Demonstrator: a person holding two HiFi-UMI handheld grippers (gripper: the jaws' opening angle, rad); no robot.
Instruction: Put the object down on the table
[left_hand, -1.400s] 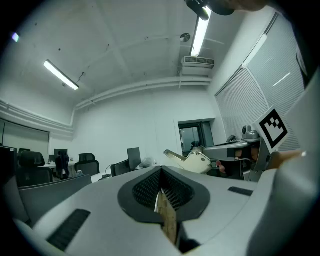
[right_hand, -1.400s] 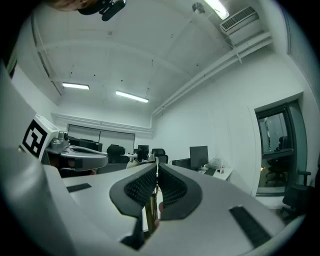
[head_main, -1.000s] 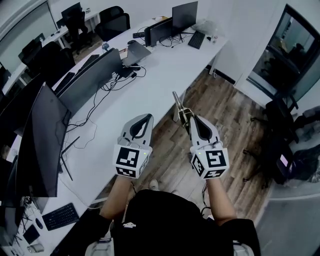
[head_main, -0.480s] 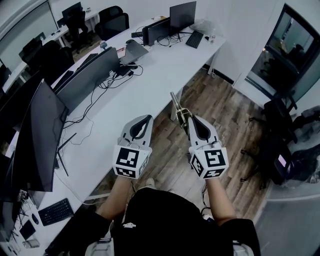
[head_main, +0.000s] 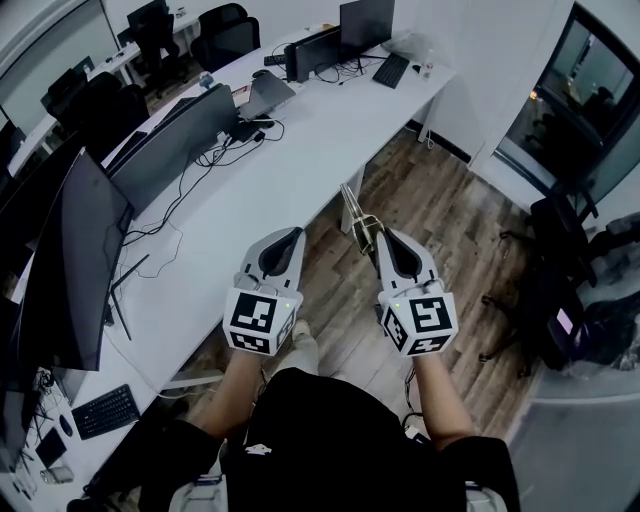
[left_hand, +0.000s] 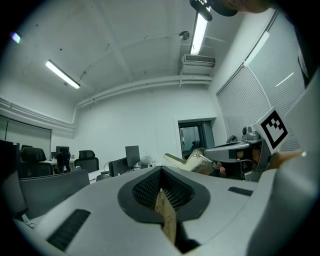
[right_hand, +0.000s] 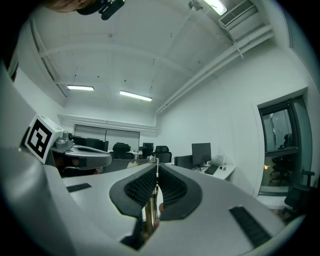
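Head view first — the long white table (head_main: 300, 150) runs up the left side, carrying monitors (head_main: 175, 150) and loose cables (head_main: 225, 160). Just right of its near edge I hold the left gripper (head_main: 294, 233) above the wooden floor (head_main: 450, 210), jaws pressed together. Its own view shows only a thin tan sliver in the slit, which I cannot identify. Beside it the right gripper (head_main: 381, 238) is clamped on the object (head_main: 356, 210) — a pale, brass-coloured hinged piece. It sticks out past the tips and angles toward the table, in the air over the floor, clear of the tabletop. Right gripper view shows the jaws closed on it.
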